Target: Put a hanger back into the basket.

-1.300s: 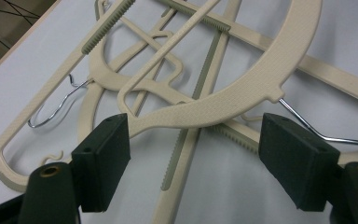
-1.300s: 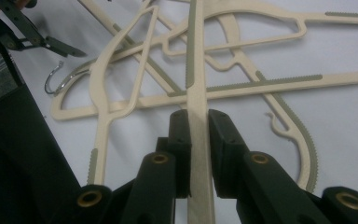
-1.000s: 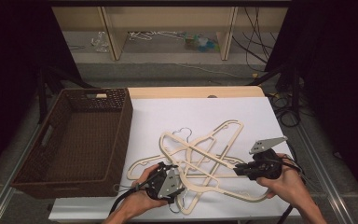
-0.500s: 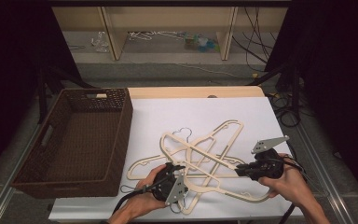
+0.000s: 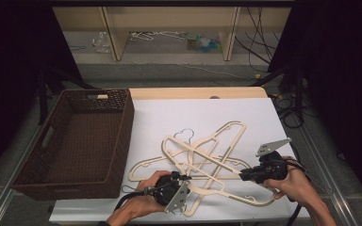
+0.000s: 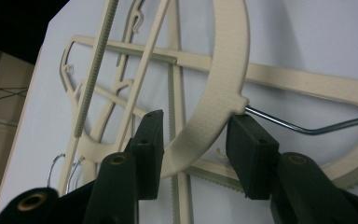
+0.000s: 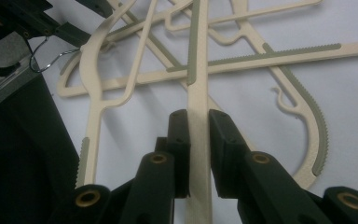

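hanger bar (image 7: 199, 121) pinched in right tool (image 7: 198, 123), curved hanger (image 6: 214, 112) between left tool (image 6: 194, 140) jaws

hangers (image 5: 202, 160): cream matt plastic, ribbed grey-green grip strips | hanger hook (image 6: 303, 126): thin shiny metal wire | basket (image 5: 118, 141): dark brown woven wicker, rough | table (image 5: 169, 117): white, smooth matt | gripper pads (image 6: 251, 154): black matt plastic

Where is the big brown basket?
In the high view, the brown basket sits at the table's left side, right beside the pile of cream hangers.
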`<state>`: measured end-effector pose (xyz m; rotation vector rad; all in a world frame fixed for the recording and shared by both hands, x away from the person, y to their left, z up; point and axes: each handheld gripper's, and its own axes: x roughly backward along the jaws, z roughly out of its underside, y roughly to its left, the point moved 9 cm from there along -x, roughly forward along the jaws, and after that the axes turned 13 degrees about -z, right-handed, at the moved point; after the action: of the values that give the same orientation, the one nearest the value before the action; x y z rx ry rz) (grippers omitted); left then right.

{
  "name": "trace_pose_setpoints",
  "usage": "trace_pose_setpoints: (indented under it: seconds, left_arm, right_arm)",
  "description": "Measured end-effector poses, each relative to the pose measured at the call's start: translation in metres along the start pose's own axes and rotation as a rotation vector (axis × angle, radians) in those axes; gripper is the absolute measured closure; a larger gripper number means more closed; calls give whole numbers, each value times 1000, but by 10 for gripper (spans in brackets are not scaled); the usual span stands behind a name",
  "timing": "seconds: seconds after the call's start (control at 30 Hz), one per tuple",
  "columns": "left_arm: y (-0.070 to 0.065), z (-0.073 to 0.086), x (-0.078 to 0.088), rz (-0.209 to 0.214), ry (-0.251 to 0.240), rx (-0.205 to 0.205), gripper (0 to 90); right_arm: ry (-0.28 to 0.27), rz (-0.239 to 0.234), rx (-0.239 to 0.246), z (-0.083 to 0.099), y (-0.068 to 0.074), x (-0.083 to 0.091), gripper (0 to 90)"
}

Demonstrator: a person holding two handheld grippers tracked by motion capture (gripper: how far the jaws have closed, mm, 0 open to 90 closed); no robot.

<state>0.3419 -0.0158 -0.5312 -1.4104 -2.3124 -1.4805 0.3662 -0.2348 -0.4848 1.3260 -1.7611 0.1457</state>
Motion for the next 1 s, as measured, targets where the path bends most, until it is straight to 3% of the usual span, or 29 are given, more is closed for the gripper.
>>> trace_pose_setpoints:
  seconds: [0.2, 0.23, 0.4, 0.53, 0.87, 1.0]
  left_arm:
    - [-6, 1, -5, 19, 25, -43, 544]
    - [-6, 0, -6, 11, 27, -48, 531]
    - [-6, -2, -7, 0, 28, -64, 531]
    - [-4, -3, -5, 2, 6, -32, 574]
    - [-6, -18, 8, 49, -39, -143, 716]
    - [3, -28, 15, 43, -79, -148, 755]
  right_arm:
    - [14, -27, 0, 4, 0, -2, 799]
    - [24, -38, 21, 5, -1, -4, 799]
    - [42, -55, 18, 10, -2, -5, 811]
    - [31, -67, 7, 11, -3, -4, 808]
    - [77, -70, 8, 22, -13, -14, 799]
    - [79, -77, 11, 23, -13, -14, 797]
